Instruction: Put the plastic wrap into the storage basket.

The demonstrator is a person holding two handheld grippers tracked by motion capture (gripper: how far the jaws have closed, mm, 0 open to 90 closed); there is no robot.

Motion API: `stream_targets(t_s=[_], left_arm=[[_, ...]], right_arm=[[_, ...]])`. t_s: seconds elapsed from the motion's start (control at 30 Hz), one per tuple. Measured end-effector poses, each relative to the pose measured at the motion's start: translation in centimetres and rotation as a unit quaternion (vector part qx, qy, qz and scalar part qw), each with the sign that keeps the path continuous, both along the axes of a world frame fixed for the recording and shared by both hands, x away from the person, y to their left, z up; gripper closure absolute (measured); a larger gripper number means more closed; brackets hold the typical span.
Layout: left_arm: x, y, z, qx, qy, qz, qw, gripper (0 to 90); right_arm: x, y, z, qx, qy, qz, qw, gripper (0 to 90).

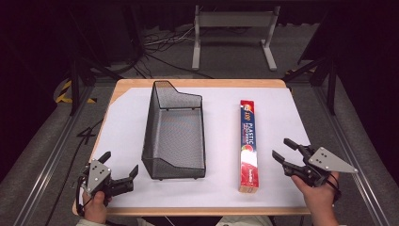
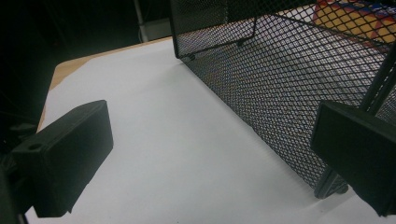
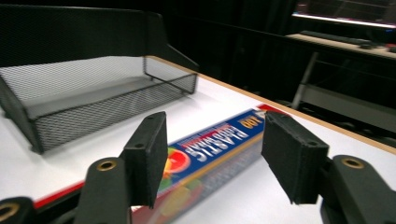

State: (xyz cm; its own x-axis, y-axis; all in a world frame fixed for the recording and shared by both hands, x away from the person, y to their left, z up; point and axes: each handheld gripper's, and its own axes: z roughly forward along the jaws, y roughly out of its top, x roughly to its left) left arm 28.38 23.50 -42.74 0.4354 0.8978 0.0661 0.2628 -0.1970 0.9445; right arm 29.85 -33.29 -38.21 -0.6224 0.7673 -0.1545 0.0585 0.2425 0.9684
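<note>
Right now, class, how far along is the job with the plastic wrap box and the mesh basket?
Nothing looks done yet: the plastic wrap box lies flat on the table, outside the mesh basket. In hand: the right hand-held gripper is open beside the box, not touching. Left: gripping the box and, likely, placing it in the basket. The left hand-held gripper waits open.

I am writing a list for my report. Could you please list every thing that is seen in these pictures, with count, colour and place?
plastic wrap box: 1, red and blue, lying flat on the right part of the table.
mesh basket: 1, black, middle of the table, nothing seen inside.
table: 1, wood edge under a white cover.
metal stand: 1, grey, on the floor beyond the table.
cables: several, dark, on the floor behind.
left claw: 1, black, open, beside the basket's near left corner.
right claw: 1, black, open, just right of the box, not touching it.
</note>
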Motion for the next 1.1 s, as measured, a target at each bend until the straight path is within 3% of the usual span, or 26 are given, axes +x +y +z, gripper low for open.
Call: stream_targets(t_s=[0.1,0.23,0.37,0.5,0.57,0.63,0.87,0.97,1.0,1.07,1.1], left_arm=[[0.0,-0.1,0.0,0.003,0.0,-0.002,1.0,0.0],[0.0,0.1,0.0,0.001,0.0,0.0,1.0,0.0],[0.0,0.1,0.0,0.001,0.0,0.0,1.0,0.0],[0.0,0.1,0.0,0.002,0.0,0.0,1.0,0.0],[0.0,0.1,0.0,0.001,0.0,0.0,1.0,0.0],[0.0,0.1,0.0,0.001,0.0,0.0,1.0,0.1],[0.0,0.1,0.0,0.002,0.0,0.0,1.0,0.0],[0.0,0.1,0.0,0.002,0.0,0.0,1.0,0.0],[0.0,0.1,0.0,0.002,0.0,0.0,1.0,0.0],[0.0,0.1,0.0,0.003,0.001,0.0,1.0,0.0],[0.0,0.1,0.0,0.003,0.0,0.001,1.0,0.0]], right_arm=[[0.2,1.2,0.4,0.001,0.012,0.032,0.9994,49.9],[0.4,3.5,0.9,-0.003,0.04,0.092,0.995,63.9],[0.3,4.8,1.3,-0.013,0.05,0.12,0.9914,72.7],[0.4,6.3,1.6,-0.03,0.064,0.162,0.9843,89.1],[0.5,7.1,1.8,-0.038,0.069,0.187,0.9793,90.0],[0.6,7.6,1.9,-0.043,0.068,0.199,0.9767,90.0],[0.6,8.4,2.4,-0.043,0.072,0.211,0.974,90.0],[0.7,8.9,2.4,-0.056,0.086,0.205,0.9734,90.0],[0.8,9.1,2.4,-0.065,0.099,0.201,0.9724,90.0],[1.0,9.5,2.3,-0.078,0.103,0.203,0.9707,90.0],[1.3,9.6,2.1,-0.078,0.125,0.201,0.9686,90.0]])
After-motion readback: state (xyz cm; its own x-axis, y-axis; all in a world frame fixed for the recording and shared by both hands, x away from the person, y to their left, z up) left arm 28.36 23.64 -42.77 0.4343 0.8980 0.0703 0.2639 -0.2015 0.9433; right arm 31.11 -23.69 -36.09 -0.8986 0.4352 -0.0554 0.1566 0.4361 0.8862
